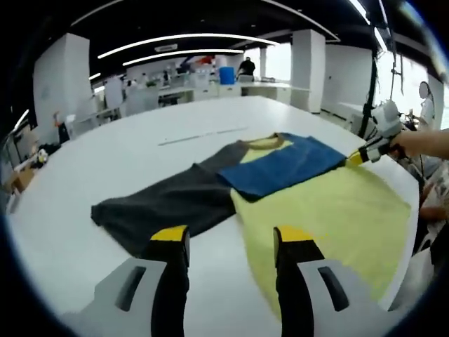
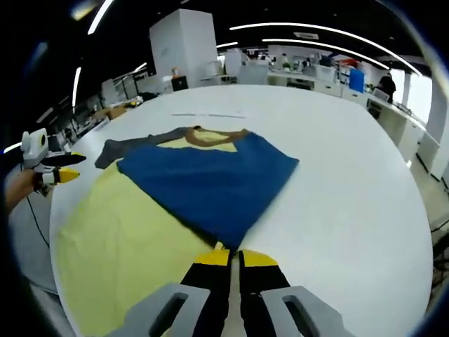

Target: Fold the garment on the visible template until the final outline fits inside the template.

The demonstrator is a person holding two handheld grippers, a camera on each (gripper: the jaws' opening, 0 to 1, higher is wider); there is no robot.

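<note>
Yellow-bodied shirt [image 1: 330,210] lay on the white table [image 1: 126,154]; right gripper [image 2: 234,258] clamped its folded blue sleeve [image 2: 210,179], left gripper [image 1: 231,242] apart nearby. Tugging might drag the shirt askew.

White table [image 1: 126,151] under a spread garment [image 1: 295,189].

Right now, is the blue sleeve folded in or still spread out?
Folded in. The blue sleeve lies across the shirt's yellow body, its corner pinched in the right gripper. The grey sleeve is spread flat.
</note>
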